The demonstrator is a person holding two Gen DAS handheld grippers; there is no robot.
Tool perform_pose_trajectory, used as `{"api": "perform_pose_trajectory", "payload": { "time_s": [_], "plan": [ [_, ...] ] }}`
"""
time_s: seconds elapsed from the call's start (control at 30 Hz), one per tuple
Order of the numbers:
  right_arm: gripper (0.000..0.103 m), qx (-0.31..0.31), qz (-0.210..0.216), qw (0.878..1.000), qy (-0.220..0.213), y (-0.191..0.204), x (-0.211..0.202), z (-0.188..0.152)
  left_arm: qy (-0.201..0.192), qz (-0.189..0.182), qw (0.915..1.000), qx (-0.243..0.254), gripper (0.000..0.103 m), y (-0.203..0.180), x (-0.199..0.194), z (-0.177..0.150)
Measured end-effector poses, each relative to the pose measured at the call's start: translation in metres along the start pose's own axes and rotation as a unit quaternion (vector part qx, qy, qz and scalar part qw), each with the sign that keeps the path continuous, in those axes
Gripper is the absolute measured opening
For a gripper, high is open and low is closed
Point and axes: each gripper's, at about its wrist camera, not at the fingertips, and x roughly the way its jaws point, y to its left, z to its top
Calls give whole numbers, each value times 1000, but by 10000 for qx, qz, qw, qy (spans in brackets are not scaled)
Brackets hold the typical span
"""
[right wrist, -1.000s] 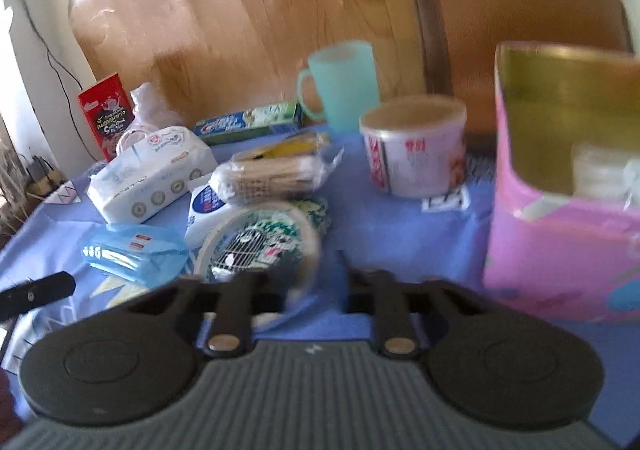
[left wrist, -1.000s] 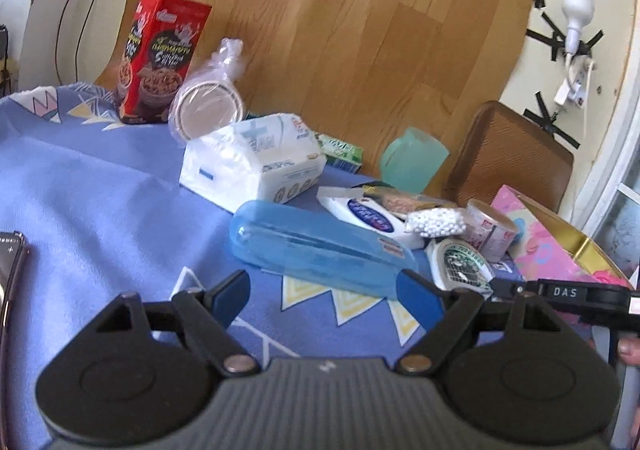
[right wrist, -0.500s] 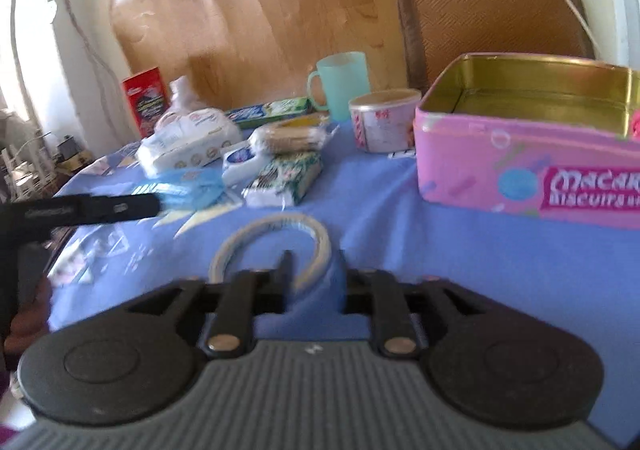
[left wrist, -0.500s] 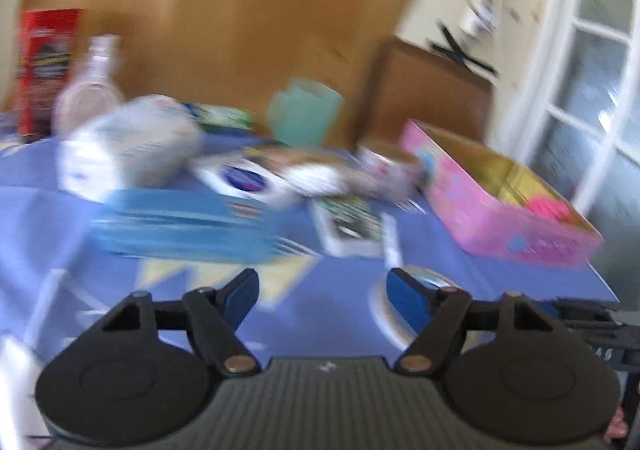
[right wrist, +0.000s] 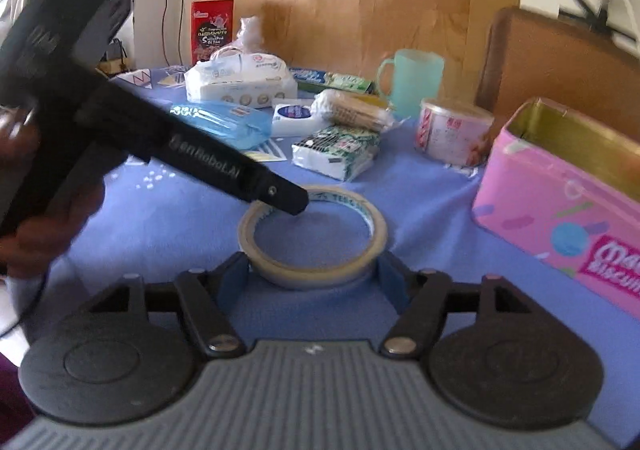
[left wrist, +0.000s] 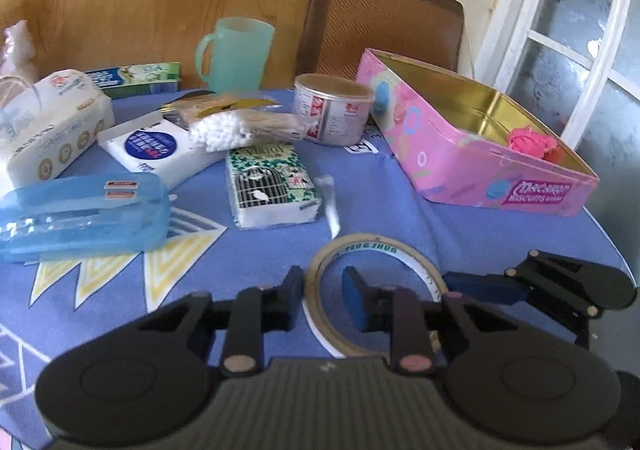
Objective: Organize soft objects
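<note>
A beige tape roll [left wrist: 376, 250] lies flat on the blue cloth. My left gripper [left wrist: 324, 298] is shut on the roll's near wall, one finger outside the ring and one inside. In the right wrist view the left gripper's tip [right wrist: 292, 203] sits on the far left rim of the tape roll [right wrist: 312, 234]. My right gripper [right wrist: 313, 276] straddles the roll, its jaws opening, pads off the tape. A green patterned tissue pack [left wrist: 272, 177], a cotton swab bag [left wrist: 228, 129] and a white wipes pack [left wrist: 52, 117] lie behind.
An open pink tin [left wrist: 480, 153] with a pink soft thing [left wrist: 528, 139] inside stands at the right. A blue plastic case [left wrist: 80, 217], a small can [left wrist: 332, 109], a mint mug [left wrist: 236, 53] and a brown chair back [left wrist: 380, 21] lie beyond. A red box [right wrist: 212, 29] stands far back.
The left gripper swung right from the blue case to the tape roll and closed on its wall. The right gripper, which held the roll, set it on the cloth and opened.
</note>
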Motion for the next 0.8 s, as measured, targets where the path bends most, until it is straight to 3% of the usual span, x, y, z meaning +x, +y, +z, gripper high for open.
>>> {"api": "perform_pose_trajectory", "payload": {
  "time_s": [0.13, 0.37, 0.53, 0.6, 0.63, 0.73, 0.8],
  "plan": [
    [62, 75, -86, 9997, -209, 0, -6, -3, -386, -141, 9991, -67, 23, -3, -20, 9],
    [61, 440, -658, 9920, -983, -20, -35, 5, -806, -451, 9949, 400, 22, -45, -18, 60],
    [61, 522, -1456, 9767, -1491, -53, -59, 17, -1139, -813, 9869, 806, 24, -94, 6, 103],
    [61, 674, -1720, 9699, -1584, -73, -62, 20, -1180, -935, 9844, 910, 31, -116, 25, 118],
    [61, 761, -1883, 9661, -1591, -85, -61, 21, -1133, -984, 9844, 914, 37, -122, 35, 122],
    [61, 958, -2639, 9501, -1362, -117, -48, 19, -884, -787, 9898, 791, 39, -131, 61, 125],
    [61, 1288, -2713, 9445, -1328, -134, -49, 13, -887, -952, 9896, 622, 39, -123, 56, 118]
  ]
}}
